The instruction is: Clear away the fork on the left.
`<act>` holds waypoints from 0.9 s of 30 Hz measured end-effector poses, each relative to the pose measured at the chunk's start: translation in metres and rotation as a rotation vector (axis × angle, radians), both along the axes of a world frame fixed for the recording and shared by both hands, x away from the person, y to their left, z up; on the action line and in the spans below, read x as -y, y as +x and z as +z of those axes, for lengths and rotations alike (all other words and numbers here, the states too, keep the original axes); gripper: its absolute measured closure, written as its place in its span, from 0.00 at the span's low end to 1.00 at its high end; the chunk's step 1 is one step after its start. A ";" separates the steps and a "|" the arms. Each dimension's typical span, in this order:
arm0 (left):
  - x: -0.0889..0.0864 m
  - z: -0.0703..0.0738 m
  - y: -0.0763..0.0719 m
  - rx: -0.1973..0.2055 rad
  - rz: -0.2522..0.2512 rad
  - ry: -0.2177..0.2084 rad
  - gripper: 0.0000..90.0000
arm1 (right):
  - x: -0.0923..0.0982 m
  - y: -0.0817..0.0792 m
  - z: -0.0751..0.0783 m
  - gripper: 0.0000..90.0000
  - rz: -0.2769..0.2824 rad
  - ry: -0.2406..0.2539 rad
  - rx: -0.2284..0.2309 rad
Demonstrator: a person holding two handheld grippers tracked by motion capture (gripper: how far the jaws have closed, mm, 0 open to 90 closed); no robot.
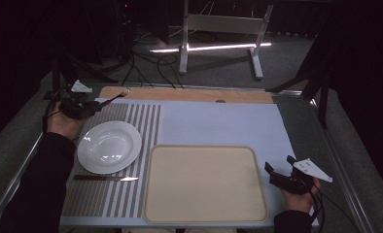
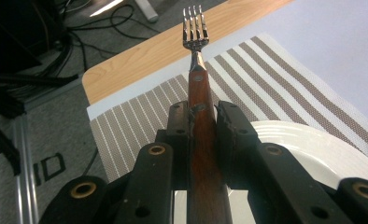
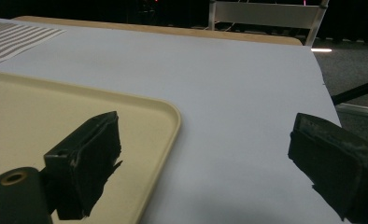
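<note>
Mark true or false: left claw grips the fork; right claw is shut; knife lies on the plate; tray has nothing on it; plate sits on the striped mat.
1. The left claw grips the fork: true.
2. The right claw is shut: false, it is open.
3. The knife lies on the plate: false, it lies on the striped mat beside the plate.
4. The tray has nothing on it: true.
5. The plate sits on the striped mat: true.

Fork handle – lower end cut off by the bottom edge of the left gripper view, mid-section covered by the jaws. Plate – partly hidden behind the left gripper and cut off at the right.
</note>
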State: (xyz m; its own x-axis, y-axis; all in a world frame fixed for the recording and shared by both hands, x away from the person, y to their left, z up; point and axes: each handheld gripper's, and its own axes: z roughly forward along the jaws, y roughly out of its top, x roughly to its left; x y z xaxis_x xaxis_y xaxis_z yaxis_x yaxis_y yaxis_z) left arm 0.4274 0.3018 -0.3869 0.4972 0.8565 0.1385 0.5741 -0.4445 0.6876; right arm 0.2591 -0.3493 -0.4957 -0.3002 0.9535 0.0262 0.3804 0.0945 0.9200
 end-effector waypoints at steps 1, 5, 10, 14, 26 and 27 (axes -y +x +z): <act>0.004 0.000 -0.002 0.006 0.000 -0.003 0.86 | 0.000 0.000 0.000 0.10 0.002 0.001 0.003; 0.012 0.000 -0.006 0.014 0.000 -0.017 0.86 | 0.001 -0.001 0.001 0.10 0.002 0.009 0.006; 0.020 0.002 -0.012 0.026 -0.006 -0.033 0.86 | 0.003 -0.001 0.002 0.10 0.002 0.015 0.011; 0.025 0.004 -0.019 0.041 0.002 -0.061 0.86 | 0.004 -0.002 0.002 0.10 0.002 0.023 0.016; 0.043 0.005 -0.048 0.079 0.027 -0.094 0.86 | 0.005 -0.003 0.003 0.10 0.007 0.041 0.024; 0.048 0.005 -0.053 0.093 0.038 -0.084 0.86 | 0.004 -0.004 0.003 0.10 0.007 0.041 0.024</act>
State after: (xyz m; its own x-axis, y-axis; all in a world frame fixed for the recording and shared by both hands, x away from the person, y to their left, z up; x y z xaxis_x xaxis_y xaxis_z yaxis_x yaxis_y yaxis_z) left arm 0.3741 0.2536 -0.3819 0.4524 0.8850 0.1096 0.5219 -0.3624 0.7722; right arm 0.2556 -0.3535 -0.4930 -0.3076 0.9497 0.0584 0.3581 0.0587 0.9318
